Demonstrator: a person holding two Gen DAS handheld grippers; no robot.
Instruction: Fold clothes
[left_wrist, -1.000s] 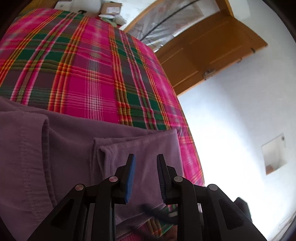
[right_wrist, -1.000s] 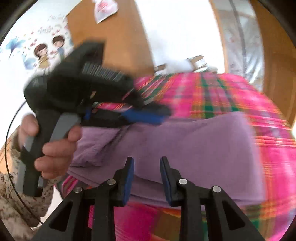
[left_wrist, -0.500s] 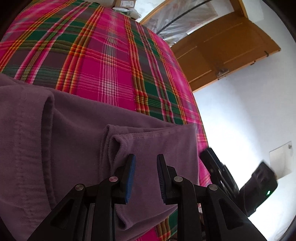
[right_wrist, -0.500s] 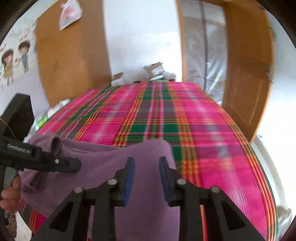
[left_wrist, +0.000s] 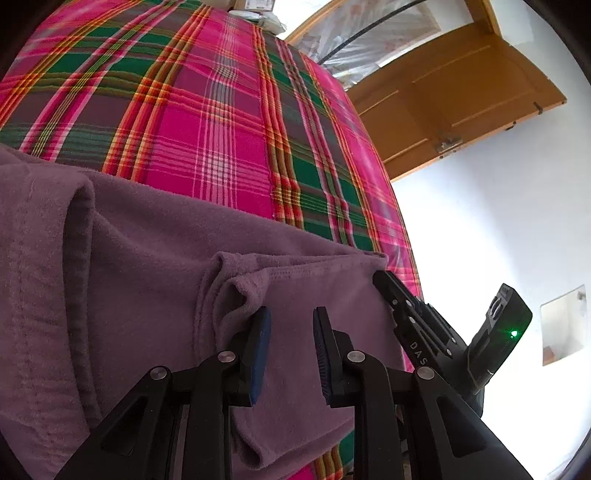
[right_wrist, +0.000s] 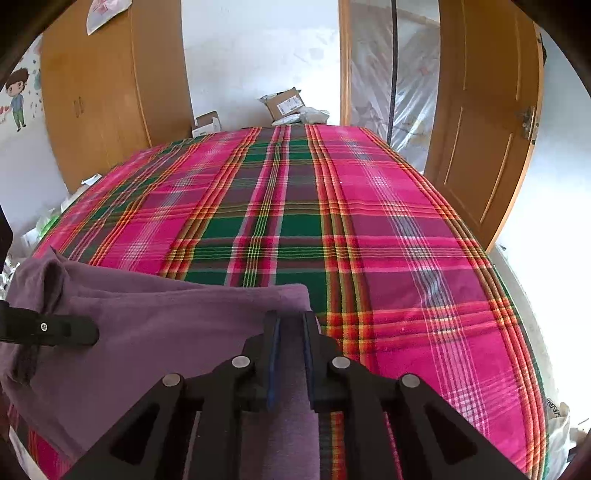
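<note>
Purple fleece garment (right_wrist: 155, 332) is lying rumpled at lower left on the plaid bedspread (right_wrist: 388, 240). Right gripper (right_wrist: 290, 325) has just been closing, pinching its corner; left gripper (left_wrist: 288, 321) is hovering, fingers apart.

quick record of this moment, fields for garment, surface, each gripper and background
garment: purple fleece garment, partly folded, lying at the near edge of the bed
surface: bed with pink and green plaid sheet
left gripper: jaws apart over the garment, beside a bunched hem fold, nothing pinched
right gripper: jaws have just been closing, fleece between them at the garment's right corner
background: wooden door, wooden wardrobe, cardboard boxes beyond the bed
</note>
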